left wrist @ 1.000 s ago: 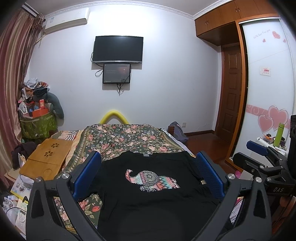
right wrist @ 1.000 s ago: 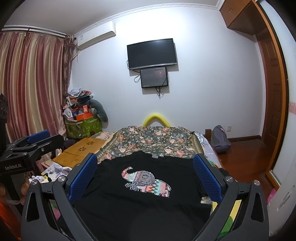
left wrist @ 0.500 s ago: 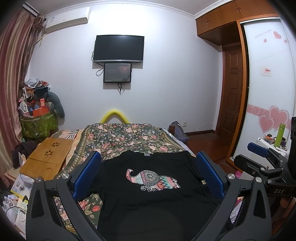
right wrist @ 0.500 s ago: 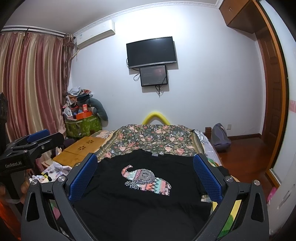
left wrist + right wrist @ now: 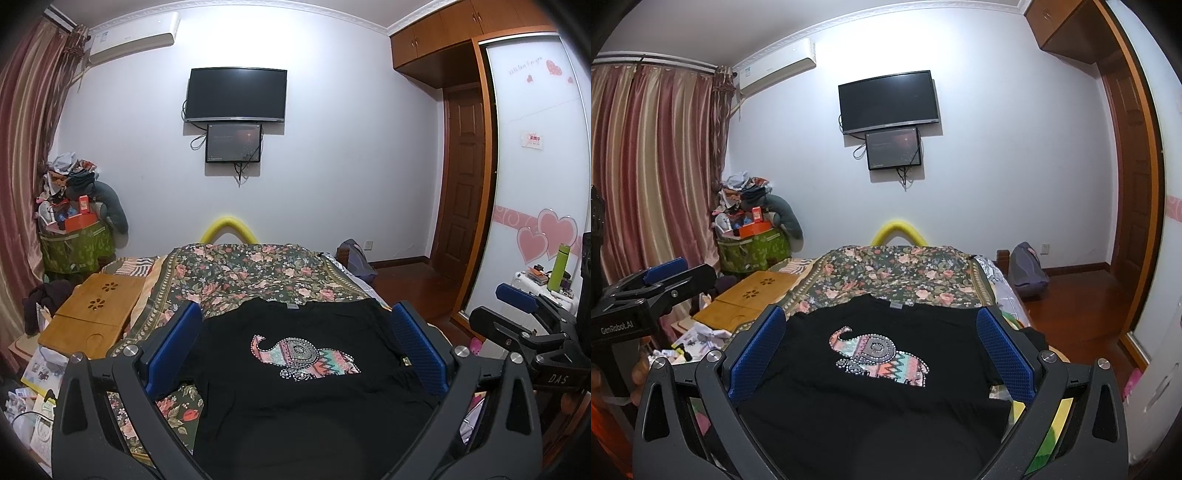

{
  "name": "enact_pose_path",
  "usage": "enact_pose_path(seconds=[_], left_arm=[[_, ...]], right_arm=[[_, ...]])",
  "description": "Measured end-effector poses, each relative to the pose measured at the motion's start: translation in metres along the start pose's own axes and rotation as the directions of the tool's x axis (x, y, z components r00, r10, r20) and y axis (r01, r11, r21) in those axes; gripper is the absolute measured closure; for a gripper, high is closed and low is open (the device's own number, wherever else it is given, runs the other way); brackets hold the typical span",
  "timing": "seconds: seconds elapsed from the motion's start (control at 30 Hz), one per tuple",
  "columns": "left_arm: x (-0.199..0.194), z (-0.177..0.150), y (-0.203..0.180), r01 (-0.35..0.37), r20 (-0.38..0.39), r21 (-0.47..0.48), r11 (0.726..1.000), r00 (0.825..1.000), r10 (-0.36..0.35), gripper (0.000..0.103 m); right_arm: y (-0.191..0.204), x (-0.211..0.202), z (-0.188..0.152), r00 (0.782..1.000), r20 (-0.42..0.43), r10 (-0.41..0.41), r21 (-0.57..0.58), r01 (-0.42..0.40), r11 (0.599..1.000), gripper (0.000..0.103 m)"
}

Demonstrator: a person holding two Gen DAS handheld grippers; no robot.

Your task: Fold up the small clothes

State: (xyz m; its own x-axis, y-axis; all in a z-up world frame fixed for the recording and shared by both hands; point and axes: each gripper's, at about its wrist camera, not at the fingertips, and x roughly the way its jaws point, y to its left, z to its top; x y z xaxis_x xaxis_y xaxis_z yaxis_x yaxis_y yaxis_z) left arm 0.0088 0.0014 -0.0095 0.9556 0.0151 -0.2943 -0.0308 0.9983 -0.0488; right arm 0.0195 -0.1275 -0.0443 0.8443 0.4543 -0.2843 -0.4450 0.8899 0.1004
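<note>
Little is changing since the earlier frames: seen from the left wrist, the black T-shirt (image 5: 295,387) is still lying flat and unfolded on the floral bed (image 5: 255,273), its patterned elephant print (image 5: 304,356) facing up, while the left hand-held gripper (image 5: 295,347) is hovering above it with blue pads spread wide, holding nothing. From the right wrist, the right hand-held gripper (image 5: 881,350) is likewise staying wide apart and empty, framing the same shirt with its grey neck label (image 5: 896,305) lying toward the far wall.

The right gripper (image 5: 881,343) has tilted slightly downward; the television (image 5: 889,101) sits a little lower in its view. The left gripper (image 5: 295,339) shows only marginal drift.
</note>
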Motion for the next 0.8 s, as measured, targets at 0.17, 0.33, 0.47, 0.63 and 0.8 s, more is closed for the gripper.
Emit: enact_pose_path(seconds=[0.17,0.33,0.47,0.63,0.8], left_arm=[[0.002,-0.001,0.001,-0.002,-0.005,-0.002,1.0,1.0,0.002,0.0],[0.012,-0.002,0.011,-0.009,-0.019,-0.009,1.0,1.0,0.008,0.0],[0.028,-0.003,0.031,-0.036,-0.046,-0.035,0.999,0.998,0.035,0.0],[0.065,-0.01,0.071,-0.127,-0.126,-0.073,0.989,0.985,0.117,0.0],[0.11,-0.027,0.119,-0.226,-0.245,-0.095,0.969,0.949,0.197,0.0]], right_arm=[[-0.003,0.002,-0.001,1.0,-0.004,-0.004,0.005,0.004,1.0,0.0],[-0.005,0.01,-0.002,1.0,-0.021,-0.016,0.005,0.016,1.0,0.0],[-0.01,0.024,-0.004,0.998,-0.048,-0.039,-0.003,0.039,0.999,0.0],[-0.029,0.054,-0.009,0.991,-0.111,-0.077,0.017,0.08,0.997,0.0],[-0.048,0.078,-0.016,0.98,-0.156,-0.126,0.016,0.13,0.991,0.0]])
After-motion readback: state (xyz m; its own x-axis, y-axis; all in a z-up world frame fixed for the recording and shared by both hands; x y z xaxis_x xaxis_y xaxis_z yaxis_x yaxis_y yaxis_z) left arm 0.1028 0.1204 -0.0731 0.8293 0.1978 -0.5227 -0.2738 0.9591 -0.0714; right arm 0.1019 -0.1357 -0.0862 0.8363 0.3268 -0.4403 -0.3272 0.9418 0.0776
